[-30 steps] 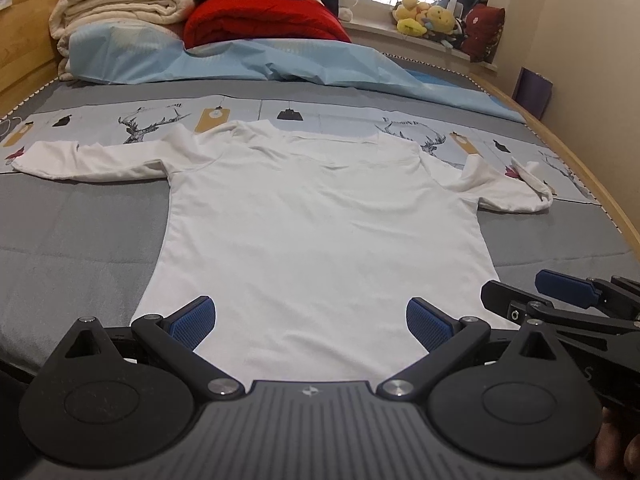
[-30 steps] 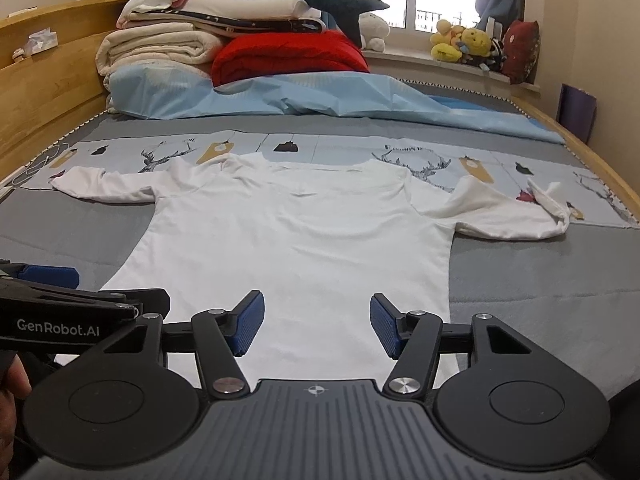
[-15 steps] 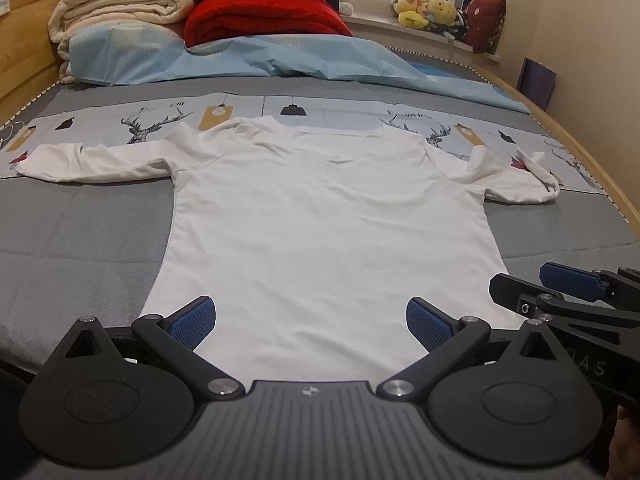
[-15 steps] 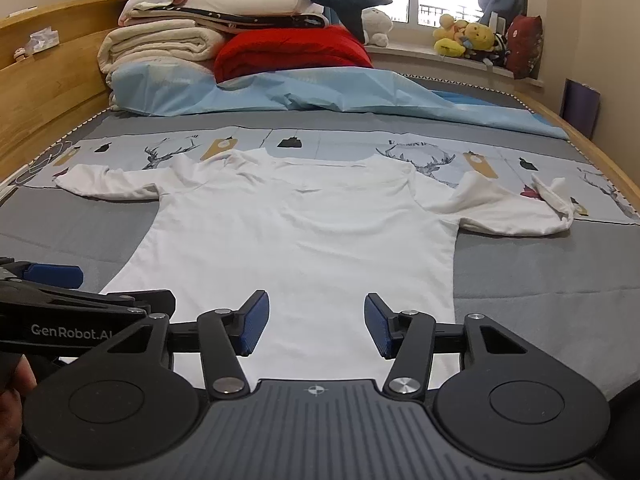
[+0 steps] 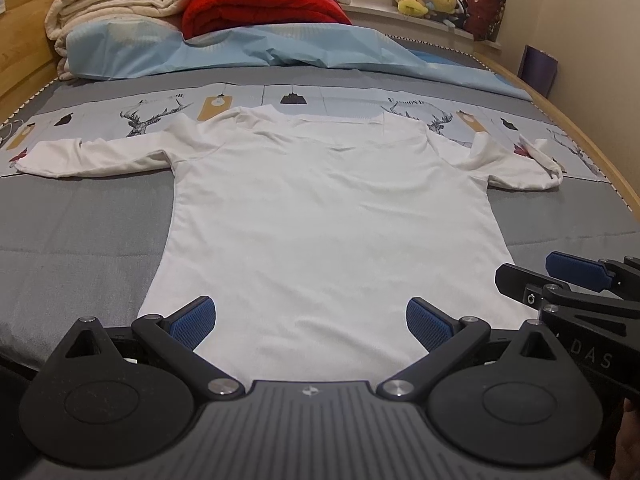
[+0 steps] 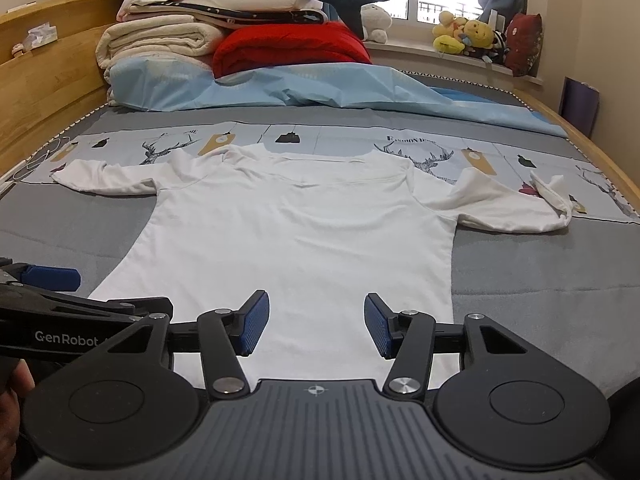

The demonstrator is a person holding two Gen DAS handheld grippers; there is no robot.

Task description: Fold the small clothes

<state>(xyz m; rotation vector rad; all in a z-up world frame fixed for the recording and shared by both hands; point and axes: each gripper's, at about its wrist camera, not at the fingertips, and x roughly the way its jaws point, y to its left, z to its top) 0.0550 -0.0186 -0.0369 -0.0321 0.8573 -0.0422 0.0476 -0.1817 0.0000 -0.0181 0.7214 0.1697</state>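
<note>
A white long-sleeved shirt (image 5: 320, 216) lies flat on the grey bed cover, collar far, hem near; it also shows in the right wrist view (image 6: 304, 232). Its left sleeve (image 5: 96, 158) stretches out straight; its right sleeve (image 6: 508, 208) is bent and rumpled at the cuff. My left gripper (image 5: 310, 320) is open and empty above the hem, towards the shirt's left half. My right gripper (image 6: 316, 324) is open and empty above the hem, towards the right half. Each gripper shows at the edge of the other's view.
Folded blankets (image 6: 160, 40), a red quilt (image 6: 292, 50) and a light blue sheet (image 6: 280, 88) pile at the bed's far end. Wooden bed rails run along the left (image 6: 40, 92) and right (image 6: 592, 152). Plush toys (image 6: 464, 36) sit on the windowsill.
Both grippers have risen and tipped slightly, so the shirt sits a little lower in both views. The right gripper's jaws have narrowed a little. The shirt has not moved.
</note>
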